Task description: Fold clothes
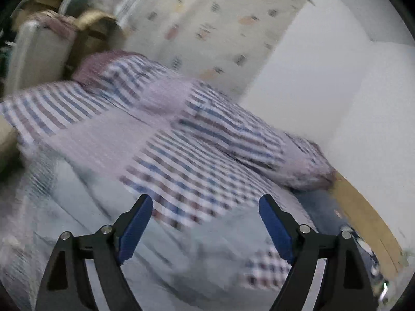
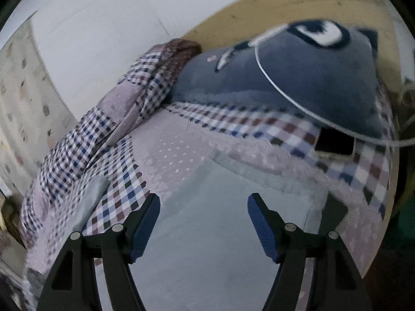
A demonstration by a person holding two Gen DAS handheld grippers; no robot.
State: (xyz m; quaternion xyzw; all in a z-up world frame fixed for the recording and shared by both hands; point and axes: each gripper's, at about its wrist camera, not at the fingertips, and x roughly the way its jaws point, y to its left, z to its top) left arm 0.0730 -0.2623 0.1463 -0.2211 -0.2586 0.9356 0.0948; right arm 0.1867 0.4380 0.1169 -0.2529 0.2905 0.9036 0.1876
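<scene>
A pale grey-green garment (image 2: 207, 223) lies flat on the checked bedspread (image 2: 166, 153), its far edge running across the right wrist view. My right gripper (image 2: 203, 202) hovers above it, open, with nothing between the blue pads (image 2: 145, 225). In the blurred left wrist view the same pale garment (image 1: 186, 254) spreads below my left gripper (image 1: 206, 203), which is open and holds nothing. Its blue pads (image 1: 135, 230) stand wide apart over the cloth.
A bunched checked quilt (image 1: 220, 129) lies along the white wall (image 1: 324, 77). A dark blue plush pillow (image 2: 298, 77) sits at the wooden headboard (image 2: 259, 10), with a black phone (image 2: 334, 142) and white cable (image 2: 285, 90) beside it. A patterned curtain (image 1: 220, 26) hangs behind.
</scene>
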